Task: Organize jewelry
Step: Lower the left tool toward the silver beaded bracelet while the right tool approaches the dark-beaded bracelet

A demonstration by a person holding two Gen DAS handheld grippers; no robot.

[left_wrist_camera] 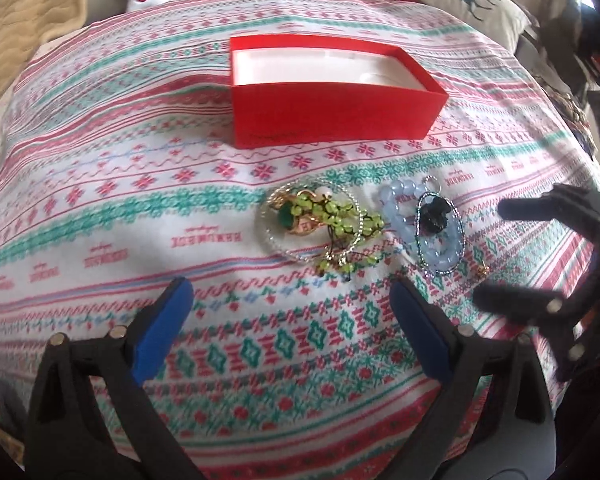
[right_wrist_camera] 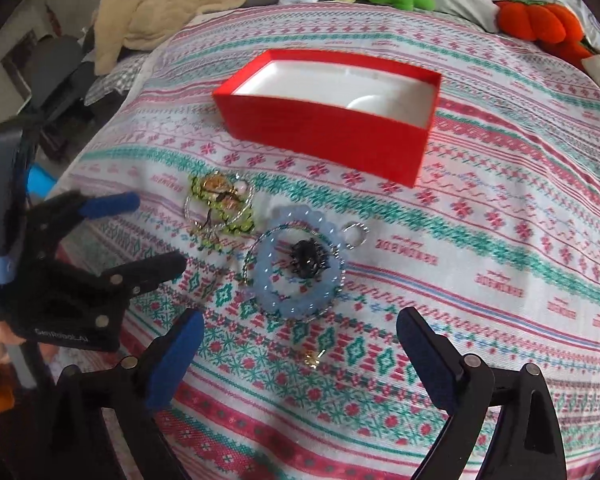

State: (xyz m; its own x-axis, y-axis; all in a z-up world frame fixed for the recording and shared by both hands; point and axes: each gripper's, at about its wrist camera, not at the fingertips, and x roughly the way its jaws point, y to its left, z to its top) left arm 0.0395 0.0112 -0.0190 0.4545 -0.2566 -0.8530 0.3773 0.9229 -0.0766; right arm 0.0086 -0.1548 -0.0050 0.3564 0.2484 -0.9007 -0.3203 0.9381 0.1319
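Jaws on the left gripper (left_wrist_camera: 294, 316) stand wide apart with nothing between them, hovering over the patterned bedspread (left_wrist_camera: 100, 184) just short of the green bead tangle (left_wrist_camera: 320, 220). From the left wrist, that tangle lies inside a silver chain loop, touching the pale blue bead bracelet (left_wrist_camera: 420, 228) beside it, which rings a dark charm (left_wrist_camera: 434, 216). Beyond both sits the red box (left_wrist_camera: 332, 116), lidless, its white lining bare. At the right edge the right gripper (left_wrist_camera: 496, 248) shows blurred, likewise spread.

From the right wrist, the right gripper (right_wrist_camera: 300, 344) is spread and empty, the blue bracelet (right_wrist_camera: 296, 268) just ahead of its tips and a tiny gold piece (right_wrist_camera: 313, 359) lying between them on the cloth. Further left, the left gripper (right_wrist_camera: 156, 232) gapes near the green pile (right_wrist_camera: 220, 208); the box (right_wrist_camera: 324, 128) waits behind.

Judging by this, the first pick is in hand. It seems wise to close on a bracelet's bead rim rather than a thin chain, lift slowly so entangled pieces separate, and take one cluster per gripper.
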